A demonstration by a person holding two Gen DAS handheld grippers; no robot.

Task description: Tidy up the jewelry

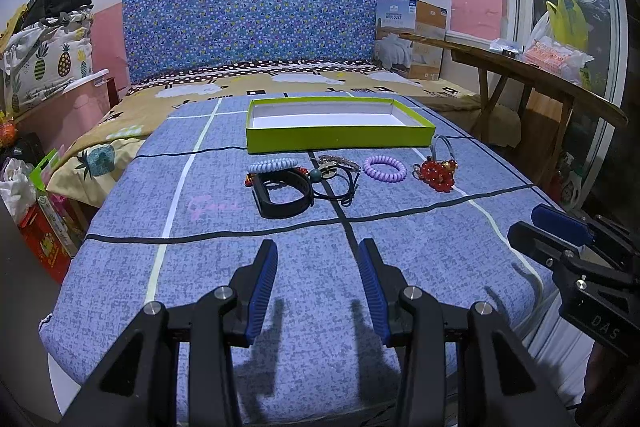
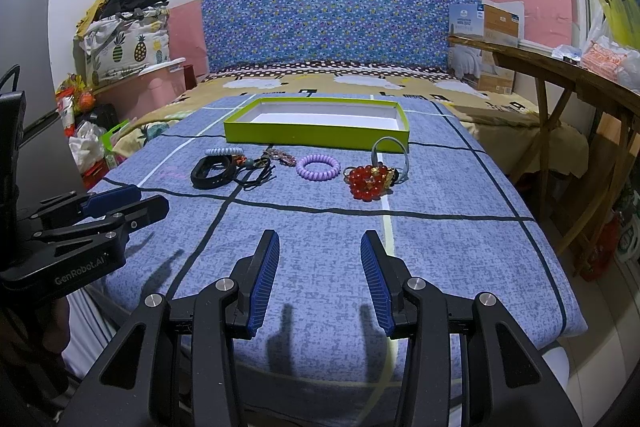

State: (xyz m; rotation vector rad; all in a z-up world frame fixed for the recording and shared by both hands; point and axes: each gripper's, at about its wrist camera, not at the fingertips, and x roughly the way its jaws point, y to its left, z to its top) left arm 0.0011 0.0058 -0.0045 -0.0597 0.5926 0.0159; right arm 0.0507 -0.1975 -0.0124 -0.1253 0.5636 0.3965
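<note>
An empty lime-green box (image 1: 340, 139) (image 2: 316, 135) sits on the blue bed cover. In front of it lie a black band (image 1: 282, 195) (image 2: 212, 171), a pale blue coil tie (image 1: 272, 164) (image 2: 224, 150), black cords (image 1: 338, 187) (image 2: 256, 175), a jewelled clip (image 1: 340, 161) (image 2: 282, 155), a purple coil tie (image 1: 385, 168) (image 2: 318, 167), a red bead cluster (image 1: 436, 175) (image 2: 370, 182) and a grey ring (image 1: 442, 145) (image 2: 390, 153). My left gripper (image 1: 318, 251) (image 2: 138, 199) and right gripper (image 2: 320, 241) (image 1: 532, 223) are open and empty, short of the items.
The blue cover (image 1: 280, 267) ends at the near edge below my grippers. A wooden bench (image 1: 540, 75) with bags stands to the right, a cardboard box (image 1: 412, 39) at the headboard. Bags and boxes (image 1: 44, 227) crowd the floor at the left.
</note>
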